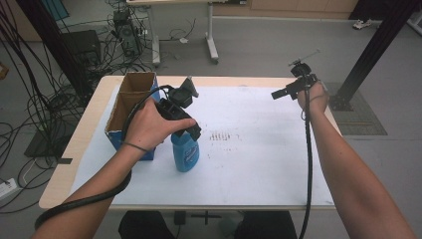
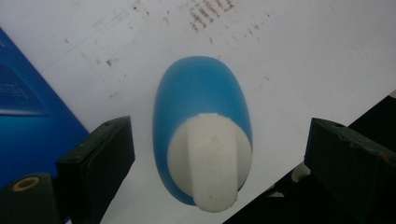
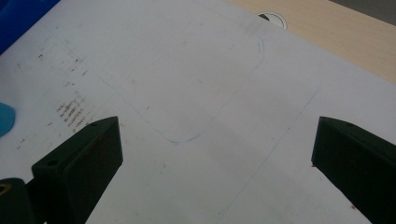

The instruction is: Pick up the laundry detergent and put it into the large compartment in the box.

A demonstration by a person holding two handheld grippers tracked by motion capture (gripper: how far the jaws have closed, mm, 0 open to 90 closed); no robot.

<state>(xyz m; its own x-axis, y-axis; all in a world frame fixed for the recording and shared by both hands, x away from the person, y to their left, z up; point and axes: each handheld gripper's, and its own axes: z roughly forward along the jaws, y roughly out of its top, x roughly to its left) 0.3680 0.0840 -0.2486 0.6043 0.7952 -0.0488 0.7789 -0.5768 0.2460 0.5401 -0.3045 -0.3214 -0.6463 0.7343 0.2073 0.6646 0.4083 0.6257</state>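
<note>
A blue bottle (image 1: 185, 152) with a white cap (image 2: 211, 161) stands upright on the white sheet, right of the cardboard box. My left gripper (image 1: 184, 125) hovers directly above it and points down. In the left gripper view the jaws stand wide apart on either side of the cap, with a clear gap to it, and the left gripper (image 2: 215, 163) is open. My right gripper (image 1: 293, 89) is held up over the table's far right, away from the bottle. It is open (image 3: 212, 163) with only the white sheet between its jaws.
An open cardboard box (image 1: 130, 107) with blue sides stands at the table's left, close to the bottle. The white sheet (image 1: 259, 149) carries brown smudges (image 1: 221, 136) at its middle and a faint pen outline (image 3: 210, 93). Cables and table legs lie on the floor behind.
</note>
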